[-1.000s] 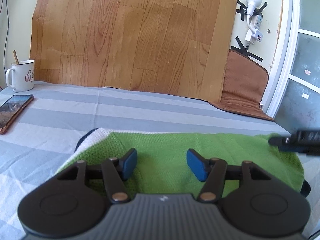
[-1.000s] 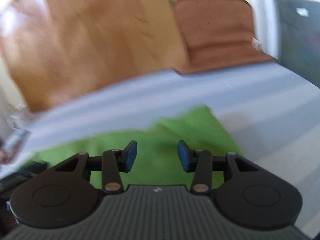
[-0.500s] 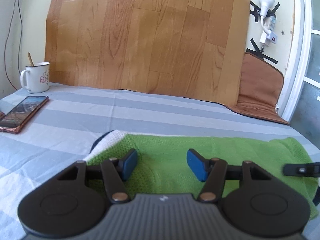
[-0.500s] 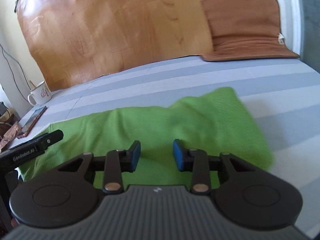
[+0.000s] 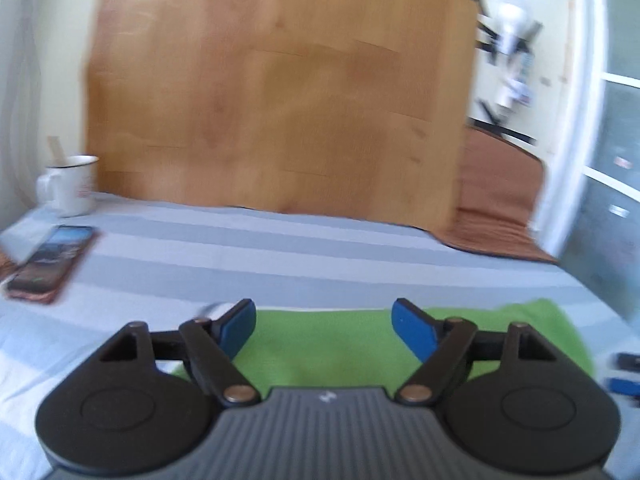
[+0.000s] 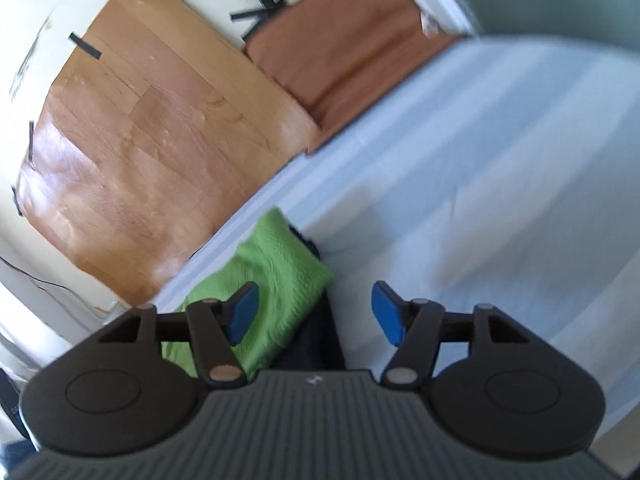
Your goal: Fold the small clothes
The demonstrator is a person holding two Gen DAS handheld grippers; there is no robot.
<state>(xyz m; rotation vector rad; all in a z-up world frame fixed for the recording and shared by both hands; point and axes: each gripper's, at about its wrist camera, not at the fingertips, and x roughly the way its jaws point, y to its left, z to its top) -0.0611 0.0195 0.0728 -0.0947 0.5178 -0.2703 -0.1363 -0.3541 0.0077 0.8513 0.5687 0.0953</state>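
Note:
A small green knitted garment (image 5: 332, 344) lies flat on the blue-striped sheet (image 5: 280, 264), with a bit of white trim at its left end. My left gripper (image 5: 324, 326) is open and empty just above its near edge. In the right wrist view the garment (image 6: 276, 280) shows its right end with a dark layer (image 6: 316, 340) under it. My right gripper (image 6: 316, 312) is open and empty above that end, tilted. The right gripper's tips (image 5: 624, 372) show at the left view's right edge.
A white mug (image 5: 74, 184) and a phone (image 5: 50, 262) sit at the far left of the bed. A wood-pattern board (image 5: 280, 100) and a brown cushion (image 5: 500, 200) lean on the wall behind. A white door frame (image 5: 576, 120) stands right.
Both grippers have opened wider and pulled back from the garment. The right gripper has swung to the garment's right end and rolled. The left view has lifted and blurred.

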